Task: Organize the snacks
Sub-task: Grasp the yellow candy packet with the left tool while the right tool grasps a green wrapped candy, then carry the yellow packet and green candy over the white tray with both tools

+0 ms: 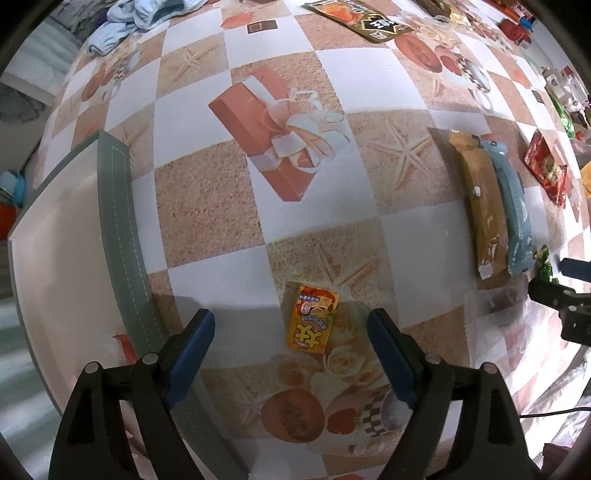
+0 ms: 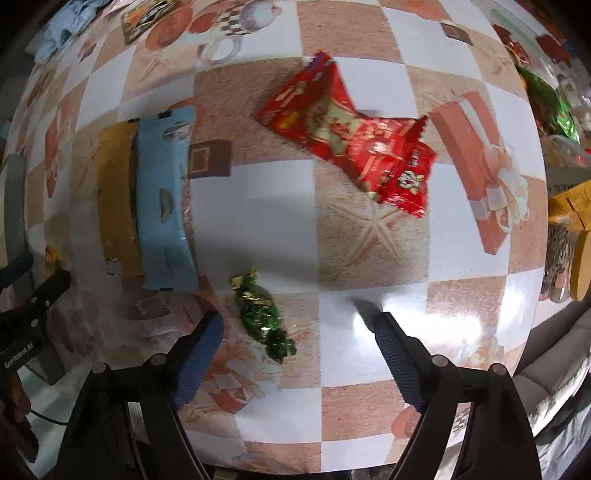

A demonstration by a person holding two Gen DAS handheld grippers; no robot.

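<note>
A: Left hand-held gripper point(image 1: 291, 325) pointing straight down over the counter point(image 1: 207, 229). Jaws wide apart, nothing gripped. Small yellow snack box point(image 1: 312, 319) lies flat between the blue fingertips point(image 1: 199, 332), nearer the right one, touching neither.

B: Anything else in that view?

A: Grey-rimmed tray point(image 1: 118, 229) at nine o'clock, pale inside. At three o'clock, a mustard-yellow bar packet point(image 1: 484, 206) and a light blue bar packet point(image 1: 513, 210) side by side, long edges touching. Red snack bag point(image 1: 546, 170) beyond them, apart. Dark brown packet point(image 1: 369, 18) at twelve o'clock near the far edge.

B: Right side?

A: Right hand-held gripper point(image 2: 299, 339) also apart, holding nothing. Green foil candy point(image 2: 264, 314) lies on the counter between the fingertips, close to the left one; contact with that pad hard to judge, the frame is smeared, looks just clear. Red snack bag at one o'clock from the candy, well apart. The two bar packets at ten o'clock, blue one nearer the candy.

B: Do the grippers see each other?

A: Yes. Each shows at the other's frame edge, the left one at eight o'clock in the right wrist view.
</note>
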